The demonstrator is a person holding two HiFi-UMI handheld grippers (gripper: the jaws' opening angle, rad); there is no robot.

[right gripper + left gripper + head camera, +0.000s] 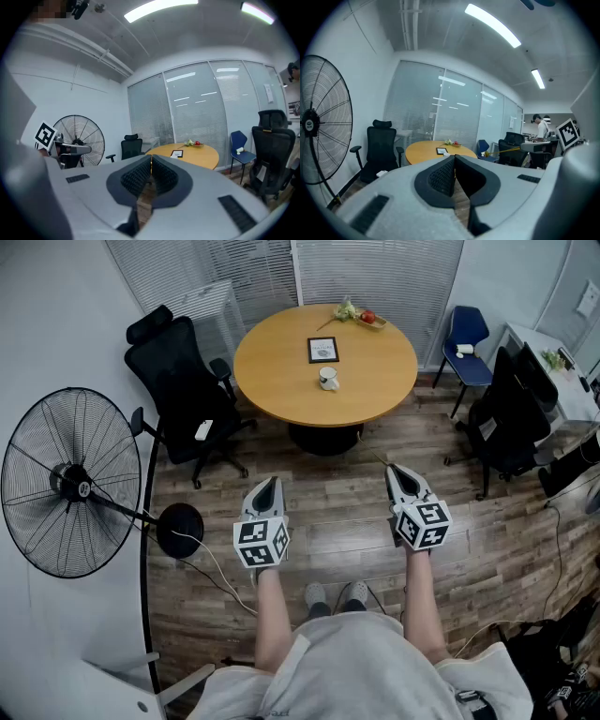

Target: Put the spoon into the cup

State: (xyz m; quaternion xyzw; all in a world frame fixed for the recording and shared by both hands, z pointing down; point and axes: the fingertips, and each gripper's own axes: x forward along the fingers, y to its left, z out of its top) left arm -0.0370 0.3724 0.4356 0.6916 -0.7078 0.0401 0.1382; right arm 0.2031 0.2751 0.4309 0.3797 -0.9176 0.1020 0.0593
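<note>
I read a plank floor [328, 531] across most of the head view, with a round wooden table [281, 381] standing at its far side. A fan [70, 482] on a pedestal stood against the left wall. A black chair [183, 390] stood between the fan and the table, and a blue chair [466, 334] stood to the right of the table. Both grippers were held side by side over the floor, well short of the table and aimed toward it. The left gripper [269, 486] had its jaws closed pad against pad at the tips, with nothing between them. The right gripper [397, 474] had its jaws closed on the spoon [506, 150]. In the right gripper view I saw the spoon only as a thin yellow edge between the pads. In the left gripper view it showed as a thin yellow rod projecting forward past the jaw tips. A dark frame [322, 350] lay near the centre of the table, and a tray [372, 322] sat at the far edge. The white cup [328, 379] stood upright on the table, just beside the frame on the near side. The cup was well apart from the spoon and from both grippers.
</note>
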